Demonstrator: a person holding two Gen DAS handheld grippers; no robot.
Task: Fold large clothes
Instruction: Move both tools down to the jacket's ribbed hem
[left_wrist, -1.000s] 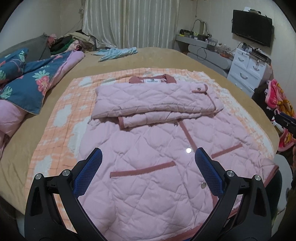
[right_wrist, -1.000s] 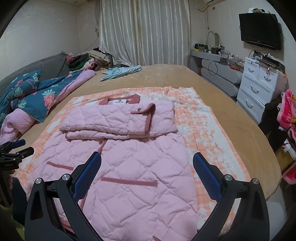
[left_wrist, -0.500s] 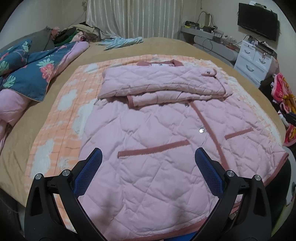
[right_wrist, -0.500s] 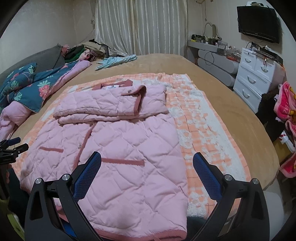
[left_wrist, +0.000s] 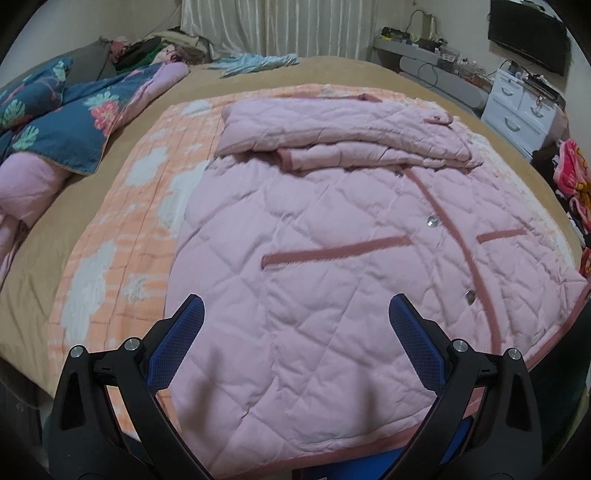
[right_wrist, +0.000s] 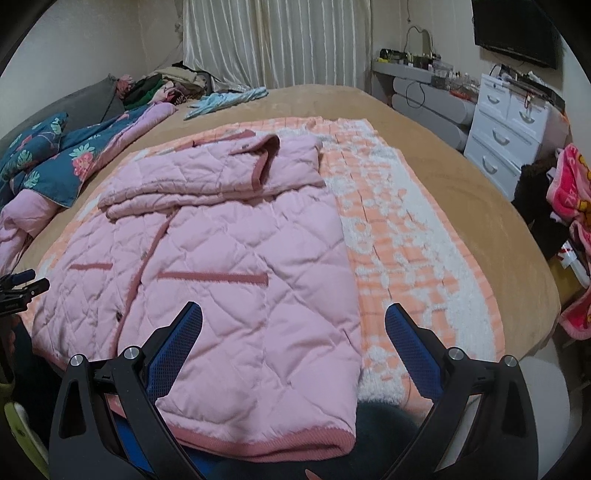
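Observation:
A pink quilted jacket lies flat on an orange-and-white blanket on the bed, front up. Both sleeves are folded across its chest. Its darker pink hem hangs at the near bed edge. My left gripper is open and empty, low over the hem's left part. My right gripper is open and empty, over the jacket's right hem corner. The left gripper's tip shows at the far left of the right wrist view.
A floral blue and pink duvet is heaped at the bed's left. A light blue garment lies at the far end. White drawers and a pile of bright clothes stand to the right.
Both grippers have moved down and closer to the jacket's hem at the near bed edge. Both stay open. The jacket has not moved.

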